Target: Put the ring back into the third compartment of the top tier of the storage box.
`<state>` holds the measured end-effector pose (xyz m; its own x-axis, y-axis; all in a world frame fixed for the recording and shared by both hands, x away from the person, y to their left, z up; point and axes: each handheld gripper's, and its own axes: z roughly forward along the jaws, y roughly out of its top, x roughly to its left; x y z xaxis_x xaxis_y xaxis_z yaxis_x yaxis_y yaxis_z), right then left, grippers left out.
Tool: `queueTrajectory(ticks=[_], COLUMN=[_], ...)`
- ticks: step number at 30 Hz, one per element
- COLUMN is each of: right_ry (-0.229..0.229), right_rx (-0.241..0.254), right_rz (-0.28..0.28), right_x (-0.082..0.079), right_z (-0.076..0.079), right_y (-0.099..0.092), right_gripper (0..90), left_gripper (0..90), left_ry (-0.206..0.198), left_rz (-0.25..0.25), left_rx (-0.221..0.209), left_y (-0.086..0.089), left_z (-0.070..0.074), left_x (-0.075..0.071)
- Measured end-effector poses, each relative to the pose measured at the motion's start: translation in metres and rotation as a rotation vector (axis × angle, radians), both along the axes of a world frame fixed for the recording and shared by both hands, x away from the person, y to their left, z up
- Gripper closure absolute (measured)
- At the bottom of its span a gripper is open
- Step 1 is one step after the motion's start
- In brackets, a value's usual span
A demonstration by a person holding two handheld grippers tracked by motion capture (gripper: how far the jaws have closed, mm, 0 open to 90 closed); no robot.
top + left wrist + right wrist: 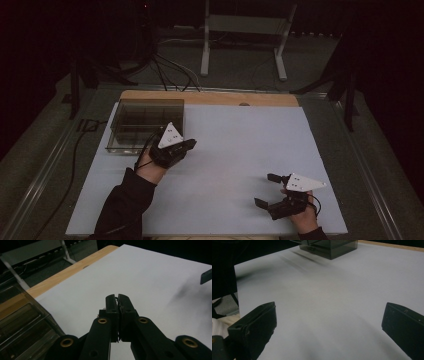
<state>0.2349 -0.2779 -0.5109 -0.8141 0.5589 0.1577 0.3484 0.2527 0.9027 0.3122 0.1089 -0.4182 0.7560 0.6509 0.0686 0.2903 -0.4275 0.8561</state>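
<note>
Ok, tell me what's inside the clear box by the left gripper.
The box has dark see-through walls and inner dividers that form compartments. Nothing clearly lies in them, but the tint and dim light hide the floor. The left gripper covers its near corner.

Left gripper (189, 144) held in the left hand (150, 167) at mid-left, dark-sleeved forearm rising from the near edge, jaws pressed together with nothing between them, aimed to the right. Right gripper (266, 190) held in the right hand (302, 215) at near right, jaws spread wide and empty, aimed left.
</note>
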Motion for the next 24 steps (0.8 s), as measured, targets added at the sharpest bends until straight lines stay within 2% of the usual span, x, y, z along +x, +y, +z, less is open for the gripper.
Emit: queueTrajectory(ticks=[7,11,16,21,24], right_ry=[-0.003,0.0,0.0,-0.001,-0.001], right_rx=[0.002,-0.003,-0.002,0.0,0.002], right_rz=[0.001,0.002,0.002,0.002,0.001], right_x=[0.0,0.0,0.0,0.0,0.0], right_z=[0.0,0.0,0.0,0.0,0.0], right_y=[0.0,0.0,0.001,0.0,0.0], right_gripper=[0.0,0.0,0.0,0.0,0.0], left_gripper=[89.8,89.8,89.7,89.7,89.7], left_ry=[-0.017,-0.023,-0.025,-0.029,-0.018], left_rz=[0.027,0.048,0.068,0.093,0.106], left_rx=[-0.008,-0.03,-0.043,-0.03,-0.045], left_y=[0.009,0.016,0.022,0.025,0.029], left_z=[0.006,0.009,0.009,0.007,0.004], left_x=[0.0,0.002,0.004,0.007,0.009])
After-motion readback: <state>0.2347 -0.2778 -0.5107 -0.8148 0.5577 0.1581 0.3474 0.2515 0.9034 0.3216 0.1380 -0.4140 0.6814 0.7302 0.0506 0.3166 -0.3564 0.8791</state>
